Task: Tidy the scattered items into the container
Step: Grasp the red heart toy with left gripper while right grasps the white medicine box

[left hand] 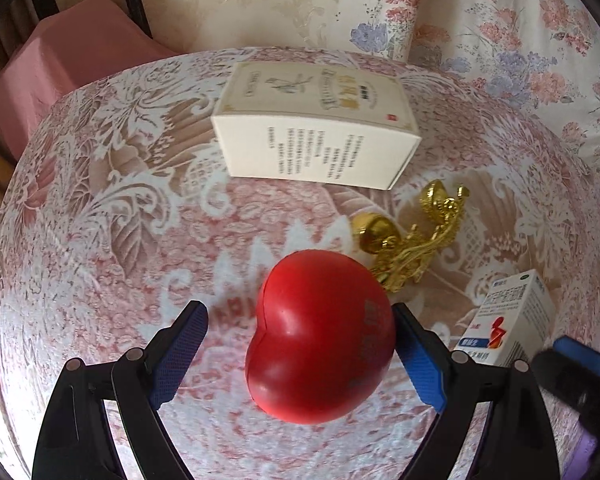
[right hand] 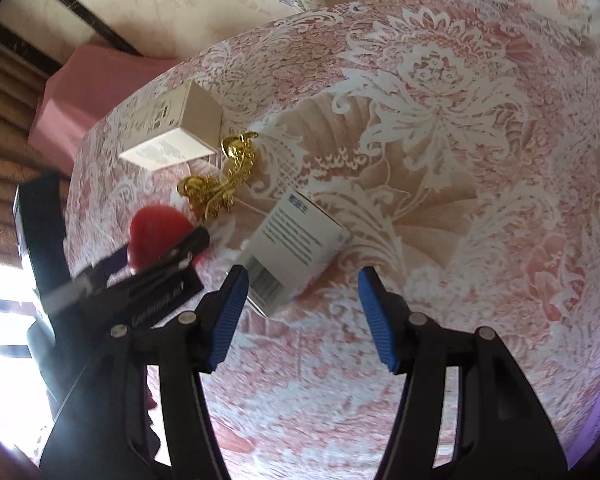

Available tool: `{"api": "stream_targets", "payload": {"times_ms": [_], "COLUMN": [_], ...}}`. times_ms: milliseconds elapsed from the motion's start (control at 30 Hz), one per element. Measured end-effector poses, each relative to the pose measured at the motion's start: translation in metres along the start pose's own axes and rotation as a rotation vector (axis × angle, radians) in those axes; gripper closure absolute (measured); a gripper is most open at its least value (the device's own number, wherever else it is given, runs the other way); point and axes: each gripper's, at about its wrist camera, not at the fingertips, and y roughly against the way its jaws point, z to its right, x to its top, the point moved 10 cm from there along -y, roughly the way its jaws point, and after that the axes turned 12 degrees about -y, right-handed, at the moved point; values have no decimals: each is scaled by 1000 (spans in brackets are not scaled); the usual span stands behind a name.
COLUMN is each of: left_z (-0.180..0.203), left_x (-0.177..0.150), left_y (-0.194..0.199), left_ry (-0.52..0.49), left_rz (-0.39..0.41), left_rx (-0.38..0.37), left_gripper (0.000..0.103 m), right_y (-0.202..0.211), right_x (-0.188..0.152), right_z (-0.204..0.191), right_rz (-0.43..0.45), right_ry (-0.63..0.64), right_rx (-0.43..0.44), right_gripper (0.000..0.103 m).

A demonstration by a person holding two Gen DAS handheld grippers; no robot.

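The left gripper (left hand: 300, 354) stands spread around the glossy red heart-shaped foam toy (left hand: 320, 336), only its right pad against it; an uneven squeeze may squirt the springy heart toward the ornate gold metal trinket (left hand: 416, 236). The right gripper (right hand: 302, 320) gapes, holding nothing, by the small white medicine carton with blue print (right hand: 296, 256), and could nudge it. A cream rectangular cardboard box (left hand: 316, 128) lies farther back. No container shows. All rest on a pink-and-white lace-patterned bedspread (left hand: 100, 200), floral pillows (left hand: 500, 40) behind
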Motion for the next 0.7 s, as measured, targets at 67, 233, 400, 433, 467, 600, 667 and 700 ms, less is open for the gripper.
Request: {"api": "stream_targets", "payload": {"times_ms": [67, 233, 400, 433, 467, 600, 667, 700], "left_z": [-4, -9, -17, -18, -17, -14, -12, -11], "left_x": [-2, -3, -2, -1, 0, 2, 1, 1], "left_y": [0, -1, 2, 1, 1, 0, 1, 2], "left_ry": [-7, -11, -6, -5, -4, -13, -13, -12], "left_rz": [-1, 10, 23, 24, 24, 23, 25, 26], "left_rx": [0, -7, -16, -18, -19, -19, -19, -19], "left_gripper": [11, 11, 11, 11, 11, 11, 11, 12], "right_y": [-5, -18, -23, -24, -24, -24, -27, -29], "right_x": [1, 0, 3, 3, 4, 7, 7, 6], "right_z": [-3, -4, -9, -11, -14, -22, -19, -18], "right_rz": [-14, -34, -37, -42, -44, -33, -33, -33], "right_ry": [-29, -102, -131, -137, -142, -138, -131, -127], "right_rx": [10, -10, -15, -16, -12, -11, -36, -49], "right_gripper": [43, 39, 36, 36, 36, 36, 36, 36]}}
